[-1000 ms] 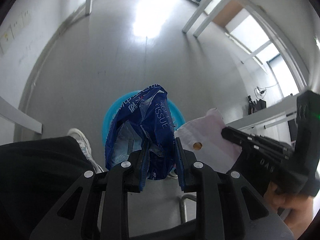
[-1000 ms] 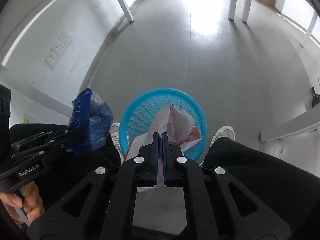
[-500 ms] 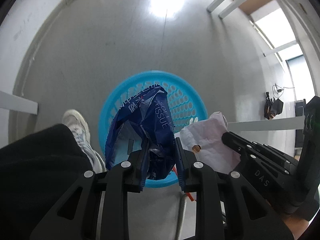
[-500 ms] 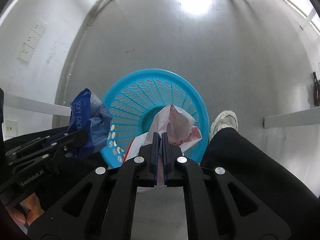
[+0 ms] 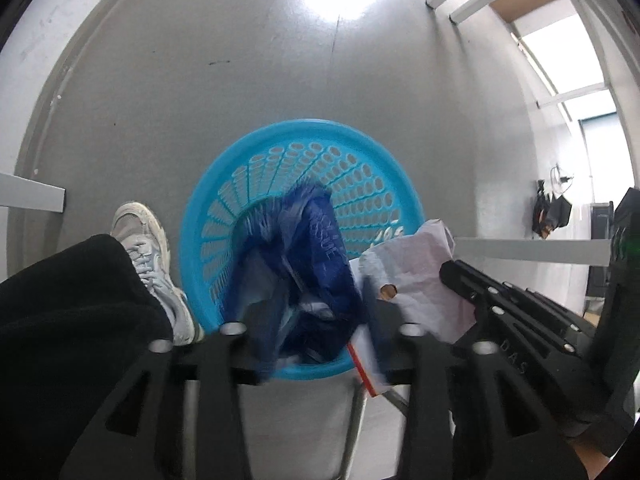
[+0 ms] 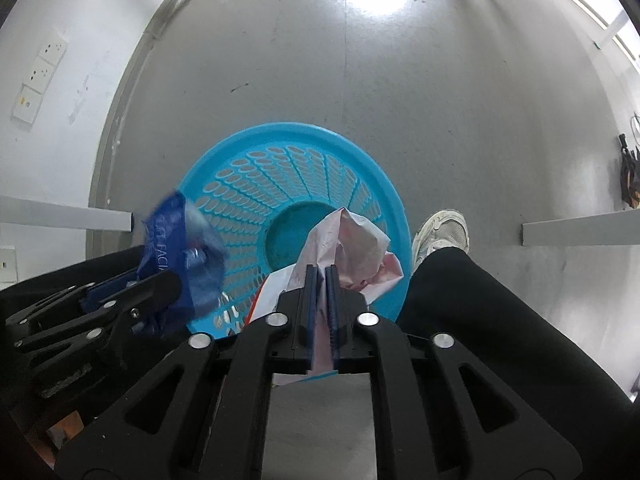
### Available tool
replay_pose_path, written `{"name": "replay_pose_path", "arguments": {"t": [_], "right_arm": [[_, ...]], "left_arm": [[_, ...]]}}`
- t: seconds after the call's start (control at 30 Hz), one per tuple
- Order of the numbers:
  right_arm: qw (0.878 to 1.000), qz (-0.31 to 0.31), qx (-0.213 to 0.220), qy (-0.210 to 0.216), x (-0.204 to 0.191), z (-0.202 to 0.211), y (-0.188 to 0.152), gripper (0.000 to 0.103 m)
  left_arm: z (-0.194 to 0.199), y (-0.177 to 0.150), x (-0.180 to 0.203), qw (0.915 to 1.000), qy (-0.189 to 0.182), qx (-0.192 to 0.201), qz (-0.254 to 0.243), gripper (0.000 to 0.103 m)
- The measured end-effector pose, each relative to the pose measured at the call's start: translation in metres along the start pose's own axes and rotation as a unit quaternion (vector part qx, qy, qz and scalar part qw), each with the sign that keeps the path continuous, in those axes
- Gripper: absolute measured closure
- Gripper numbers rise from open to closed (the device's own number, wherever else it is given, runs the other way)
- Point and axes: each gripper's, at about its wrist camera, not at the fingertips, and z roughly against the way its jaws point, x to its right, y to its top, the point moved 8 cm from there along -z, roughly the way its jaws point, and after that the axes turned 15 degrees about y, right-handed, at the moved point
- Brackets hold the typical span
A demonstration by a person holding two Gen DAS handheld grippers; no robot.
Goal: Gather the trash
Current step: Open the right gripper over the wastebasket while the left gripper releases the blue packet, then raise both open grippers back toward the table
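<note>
A round blue plastic basket (image 5: 372,168) stands on the grey floor, also in the right wrist view (image 6: 304,160). My left gripper (image 5: 316,320) is above its near rim with its fingers spread, and a blue tissue wrapper (image 5: 316,264) sits blurred between them. The wrapper also shows in the right wrist view (image 6: 180,252). My right gripper (image 6: 322,276) is shut on a crumpled white and pink wrapper (image 6: 352,248) above the basket's near side. That wrapper shows in the left wrist view (image 5: 416,276).
The person's legs in black trousers and light sneakers (image 5: 148,256) (image 6: 440,232) stand on both sides of the basket. White table legs (image 5: 32,196) (image 6: 580,232) cross the edges. A wall with sockets (image 6: 38,76) is at left.
Both grippers have come lower and closer over the basket. The left gripper's fingers have spread apart and the blue wrapper is blurred and slipping down between them. The right gripper stays shut.
</note>
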Motion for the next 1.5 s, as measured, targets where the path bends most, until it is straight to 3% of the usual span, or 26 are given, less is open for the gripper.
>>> {"name": "replay_pose_path", "arguments": {"t": [0.03, 0.1, 0.3, 0.63, 0.8, 0.97, 1.13, 1.27, 1.5], "right_arm": [[1.0, -0.001, 0.002, 0.0, 0.001, 0.001, 0.0, 0.081], [1.0, -0.001, 0.008, 0.0, 0.001, 0.004, -0.001, 0.069], [1.0, 0.005, 0.022, 0.007, -0.005, 0.02, -0.007, 0.069], [0.997, 0.028, 0.061, 0.028, -0.027, 0.063, -0.024, 0.068], [0.993, 0.044, 0.093, 0.056, -0.04, 0.099, -0.04, 0.058], [0.987, 0.063, 0.126, 0.08, -0.051, 0.138, -0.062, 0.057], [0.982, 0.092, 0.15, 0.07, -0.067, 0.17, -0.081, 0.051], [0.976, 0.119, 0.171, 0.064, -0.079, 0.197, -0.097, 0.046], [0.961, 0.156, 0.217, 0.071, -0.095, 0.255, -0.121, 0.021]], "left_arm": [[0.001, 0.002, -0.002, 1.0, 0.0, 0.004, 0.004, 0.049], [0.004, 0.002, -0.005, 0.9999, 0.001, 0.009, 0.014, 0.049], [0.02, -0.004, -0.01, 0.9996, 0.002, 0.022, 0.017, 0.049], [0.061, -0.018, -0.007, 0.9958, 0.026, 0.082, -0.032, 0.049], [0.085, -0.033, -0.016, 0.9935, 0.024, 0.104, -0.039, 0.045], [0.124, -0.051, -0.021, 0.9881, 0.016, 0.142, -0.056, 0.035], [0.167, -0.07, -0.027, 0.977, 0.031, 0.195, -0.081, 0.026], [0.207, -0.084, -0.032, 0.9585, 0.057, 0.259, -0.103, 0.006], [0.26, -0.101, -0.035, 0.9367, 0.056, 0.327, -0.111, 0.006]]}}
